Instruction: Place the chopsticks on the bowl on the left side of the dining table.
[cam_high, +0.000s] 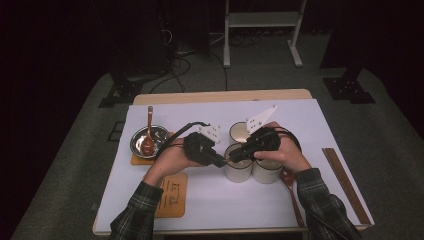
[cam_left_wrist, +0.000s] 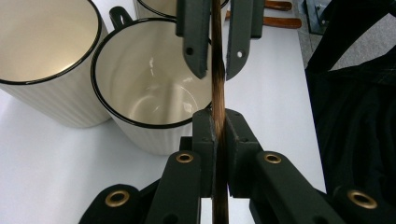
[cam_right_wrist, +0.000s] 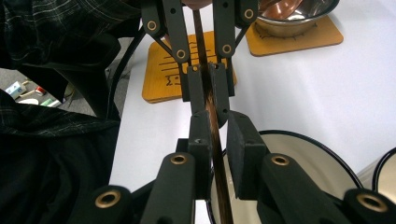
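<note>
Above the front mug (cam_high: 237, 167), near the middle of the table (cam_high: 345, 125), the two grippers meet tip to tip on one dark wooden chopstick (cam_left_wrist: 217, 88). The left hand-held gripper (cam_high: 223, 162) has its jaws pressed tight on the stick; in the left gripper view the pads clamp it on both sides. The right hand-held gripper (cam_high: 234, 157) comes from about 3 o'clock. In the right gripper view its jaws stand slightly apart around the same stick: one pad touches it and the other leaves a small gap, so I judge that this gripper is almost closed but does not really carry it.

The step looks like a handover of the chopstick from one gripper to the other. To do it well, I think the left grip should stay firm until the right pads are completely away, because a thin round stick turns easily and could fall into the mug below. The right gripper should then draw back along the stick's own line, not sideways, so it does not push the stick or knock the mugs, which stand touching each other.

At about 9 o'clock a metal bowl (cam_high: 148, 140) with a wooden spoon (cam_high: 149, 131) stands on a coaster. At 7 o'clock lies a second wooden coaster (cam_high: 173, 195) with dark engraved marks; they look like characters, but I cannot read them. I see no brand or label on the mugs.
</note>
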